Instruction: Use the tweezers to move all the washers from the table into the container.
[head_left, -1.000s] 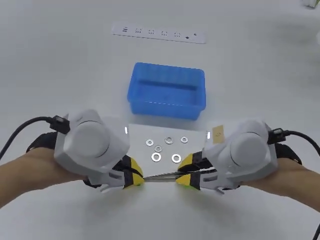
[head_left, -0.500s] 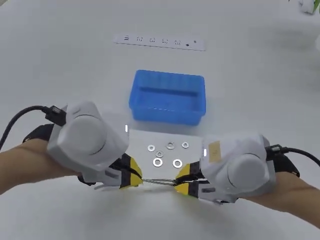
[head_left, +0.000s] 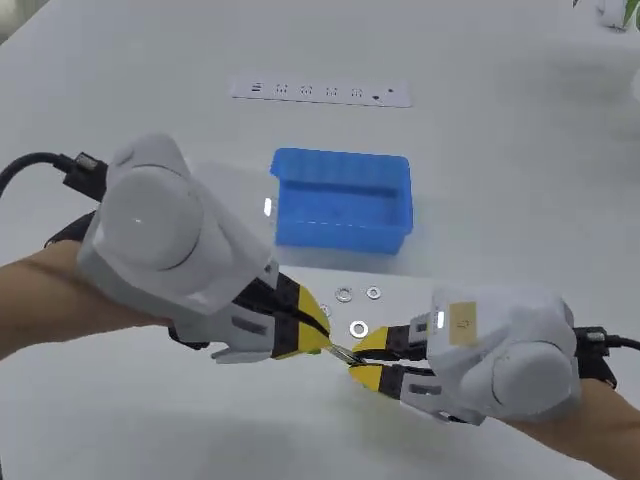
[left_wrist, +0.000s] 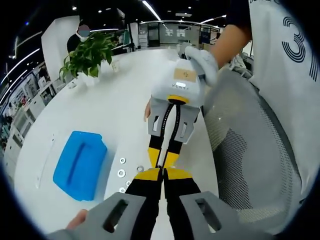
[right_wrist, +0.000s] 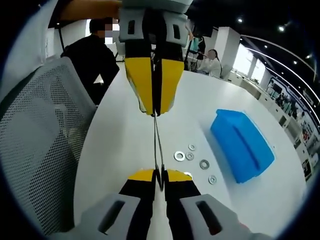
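Thin metal tweezers (head_left: 340, 352) (right_wrist: 157, 142) span the short gap between my two grippers, just above the white table. My left gripper (head_left: 312, 336) (left_wrist: 163, 174) is shut on one end, my right gripper (head_left: 368, 362) (right_wrist: 159, 175) on the other. Several silver washers (head_left: 359, 328) (right_wrist: 179, 156) (left_wrist: 121, 173) lie loose on the table just beyond the tips. The blue container (head_left: 345, 200) (left_wrist: 80, 162) (right_wrist: 242, 145) stands open behind the washers. In the head view the left gripper's body hides some of the washers.
A white power strip (head_left: 320, 92) lies past the container. A mesh office chair (left_wrist: 240, 145) (right_wrist: 45, 150) stands at the near table edge. A potted plant (left_wrist: 90, 55) sits on the far part of the table. People (right_wrist: 97, 55) are in the background.
Both grippers have drawn closer together with the tweezers between them, and the left one has risen toward the headset. The tweezers now slope down to the right. The head camera has also shifted.
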